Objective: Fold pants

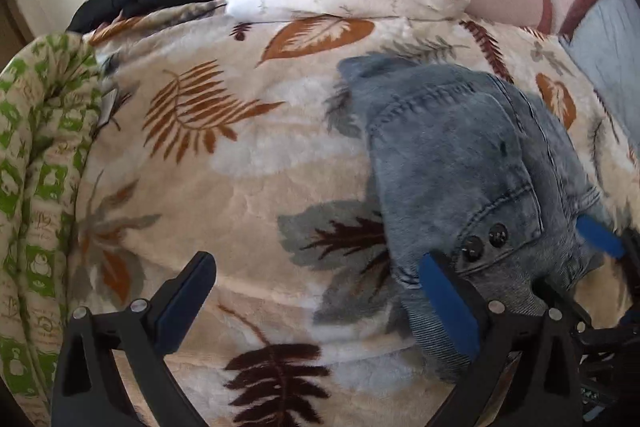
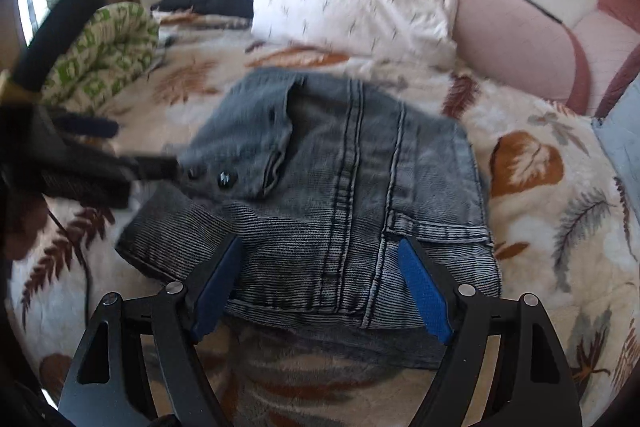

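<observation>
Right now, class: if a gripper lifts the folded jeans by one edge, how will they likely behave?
The jeans would probably droop and unfold, being soft stacked layers. Thick denim seams suggest some weight. On the plush leaf blanket they would likely drag rather than slide.

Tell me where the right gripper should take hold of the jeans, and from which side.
Probably the near folded edge of the jeans, from the camera side. That edge lies thick and straight between the open right gripper, with blanket bare before it.
</observation>
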`<action>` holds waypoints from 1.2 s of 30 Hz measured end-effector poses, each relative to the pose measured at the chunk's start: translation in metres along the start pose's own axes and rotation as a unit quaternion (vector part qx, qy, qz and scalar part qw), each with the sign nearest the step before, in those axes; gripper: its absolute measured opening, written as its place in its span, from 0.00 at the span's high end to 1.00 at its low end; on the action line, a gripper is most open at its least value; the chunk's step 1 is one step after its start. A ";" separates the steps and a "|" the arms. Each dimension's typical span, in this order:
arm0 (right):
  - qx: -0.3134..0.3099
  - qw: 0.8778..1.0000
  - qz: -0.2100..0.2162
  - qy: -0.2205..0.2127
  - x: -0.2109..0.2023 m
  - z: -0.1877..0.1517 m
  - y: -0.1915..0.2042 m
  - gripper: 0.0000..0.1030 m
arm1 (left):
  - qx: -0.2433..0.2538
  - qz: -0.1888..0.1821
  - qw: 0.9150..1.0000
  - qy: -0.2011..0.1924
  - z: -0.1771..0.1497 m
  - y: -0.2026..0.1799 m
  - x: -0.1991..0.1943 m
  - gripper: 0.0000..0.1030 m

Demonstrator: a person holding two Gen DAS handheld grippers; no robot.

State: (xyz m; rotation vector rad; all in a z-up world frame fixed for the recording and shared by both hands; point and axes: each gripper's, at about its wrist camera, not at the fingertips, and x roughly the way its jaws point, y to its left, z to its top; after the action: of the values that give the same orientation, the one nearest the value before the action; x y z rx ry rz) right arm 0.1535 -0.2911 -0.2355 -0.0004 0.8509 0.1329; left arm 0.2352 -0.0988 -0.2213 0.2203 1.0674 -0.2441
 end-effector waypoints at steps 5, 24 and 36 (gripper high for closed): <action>-0.014 1.000 0.005 0.023 0.002 -0.003 -0.003 0.17 | -0.013 -0.007 1.000 0.002 -0.003 0.014 -0.005 0.00; 0.002 0.997 0.071 -0.013 -0.026 0.008 -0.001 0.21 | -0.001 -0.032 0.999 -0.022 -0.006 0.012 -0.015 0.00; 0.303 0.940 0.155 -0.023 -0.029 0.012 -0.144 0.19 | -0.012 -0.133 0.990 -0.037 0.001 0.001 -0.014 0.00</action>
State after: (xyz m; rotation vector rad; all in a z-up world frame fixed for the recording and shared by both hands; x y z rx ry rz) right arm 0.1609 -0.4369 -0.2136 0.7172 0.8119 0.1601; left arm 0.2302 -0.0969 -0.2087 0.0466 1.0234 -0.4758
